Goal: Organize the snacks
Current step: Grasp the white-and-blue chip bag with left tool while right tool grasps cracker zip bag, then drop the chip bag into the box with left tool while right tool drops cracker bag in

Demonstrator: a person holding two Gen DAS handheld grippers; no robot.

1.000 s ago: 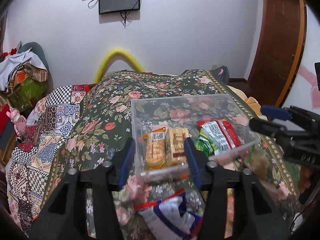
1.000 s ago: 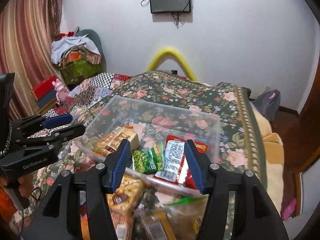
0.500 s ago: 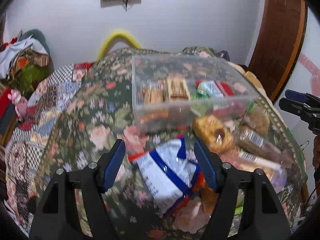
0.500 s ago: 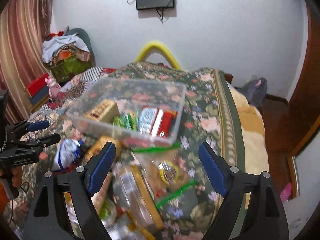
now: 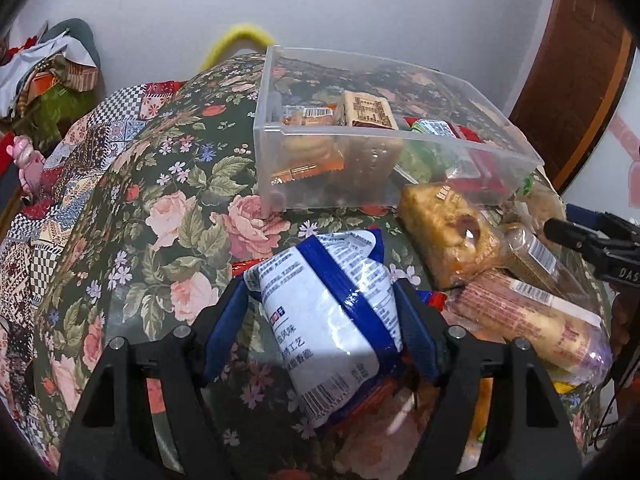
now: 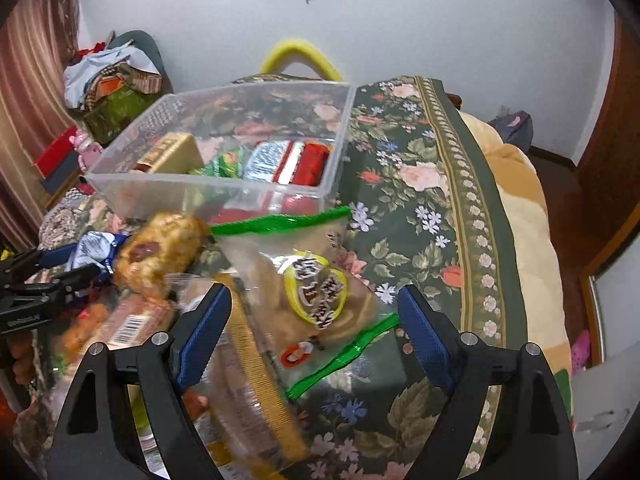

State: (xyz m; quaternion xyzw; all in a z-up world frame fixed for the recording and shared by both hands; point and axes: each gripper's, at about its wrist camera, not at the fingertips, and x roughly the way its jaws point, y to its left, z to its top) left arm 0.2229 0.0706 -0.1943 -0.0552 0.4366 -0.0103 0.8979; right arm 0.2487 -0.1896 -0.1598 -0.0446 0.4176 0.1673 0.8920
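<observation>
left gripper (image 5: 320, 316): fingers hugging white-blue packet (image 5: 326, 320), clamp unclear (slippery film)
right gripper (image 6: 314, 328): spread over green-edged bag (image 6: 316, 292), you may snag neighbours
bin (image 5: 400, 136): ahead

Left gripper (image 5: 320, 300): black angular plastic frame, blue finger pads (image 5: 224, 332), silver screws on top. Right gripper (image 6: 314, 312): same black frame, blue pads (image 6: 424, 340), silver screws; white lettering on side.
</observation>
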